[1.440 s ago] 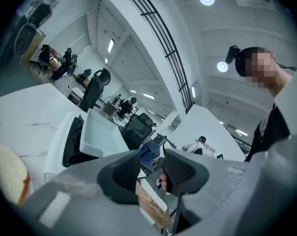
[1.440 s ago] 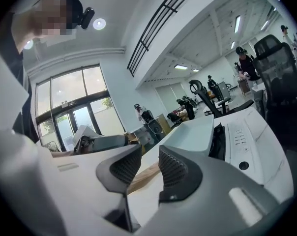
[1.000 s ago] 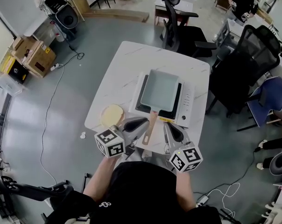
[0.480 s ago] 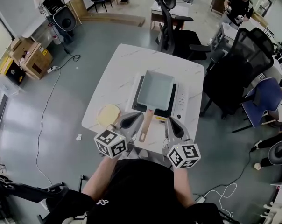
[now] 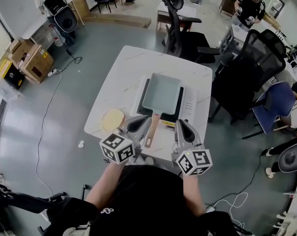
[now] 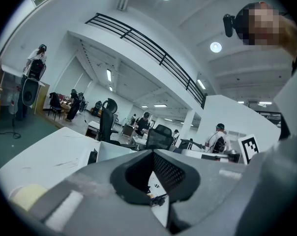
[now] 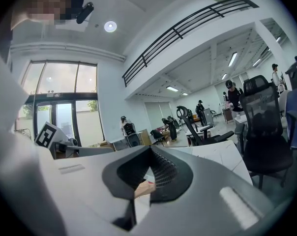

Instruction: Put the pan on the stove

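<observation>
Beyond both jaws, seemingly untouched: pan [image 5: 162, 92]

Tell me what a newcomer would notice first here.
A pale rectangular pan sits on a stove in the middle of a white table. At the table's near edge, the left gripper and right gripper, each bearing a marker cube, hover shut and empty either side of the pan's wooden handle.
</observation>
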`<action>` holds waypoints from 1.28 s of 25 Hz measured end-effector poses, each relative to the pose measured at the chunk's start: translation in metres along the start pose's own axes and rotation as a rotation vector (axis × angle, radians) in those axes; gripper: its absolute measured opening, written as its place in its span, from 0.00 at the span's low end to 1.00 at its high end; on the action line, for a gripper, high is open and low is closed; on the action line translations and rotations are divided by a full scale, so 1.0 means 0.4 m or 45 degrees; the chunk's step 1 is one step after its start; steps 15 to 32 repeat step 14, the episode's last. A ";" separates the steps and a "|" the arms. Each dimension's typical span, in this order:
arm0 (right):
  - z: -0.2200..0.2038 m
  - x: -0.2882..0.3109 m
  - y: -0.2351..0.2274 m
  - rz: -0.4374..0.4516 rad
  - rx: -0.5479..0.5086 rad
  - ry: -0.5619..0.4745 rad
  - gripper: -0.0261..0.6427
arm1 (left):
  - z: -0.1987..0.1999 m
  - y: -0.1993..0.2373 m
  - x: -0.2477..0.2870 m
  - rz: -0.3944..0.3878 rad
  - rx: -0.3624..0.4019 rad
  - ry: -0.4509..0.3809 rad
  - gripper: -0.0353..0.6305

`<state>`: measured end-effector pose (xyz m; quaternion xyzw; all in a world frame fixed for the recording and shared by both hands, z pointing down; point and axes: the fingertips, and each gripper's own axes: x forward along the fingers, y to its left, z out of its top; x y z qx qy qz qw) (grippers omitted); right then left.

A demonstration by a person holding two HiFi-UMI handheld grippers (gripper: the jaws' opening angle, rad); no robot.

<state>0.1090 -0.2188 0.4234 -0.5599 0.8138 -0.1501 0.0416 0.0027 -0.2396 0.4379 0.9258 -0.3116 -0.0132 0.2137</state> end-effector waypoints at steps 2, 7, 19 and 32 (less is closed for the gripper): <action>0.000 0.000 -0.003 -0.005 -0.007 0.001 0.02 | 0.000 0.003 0.002 0.000 0.000 0.002 0.05; 0.003 0.000 -0.011 -0.010 -0.010 0.002 0.02 | 0.005 0.012 0.004 0.007 -0.008 0.010 0.05; 0.020 0.006 -0.022 -0.004 -0.024 -0.001 0.02 | 0.012 0.017 0.017 0.016 -0.015 0.012 0.05; 0.020 0.006 -0.022 -0.004 -0.024 -0.001 0.02 | 0.012 0.017 0.017 0.016 -0.015 0.012 0.05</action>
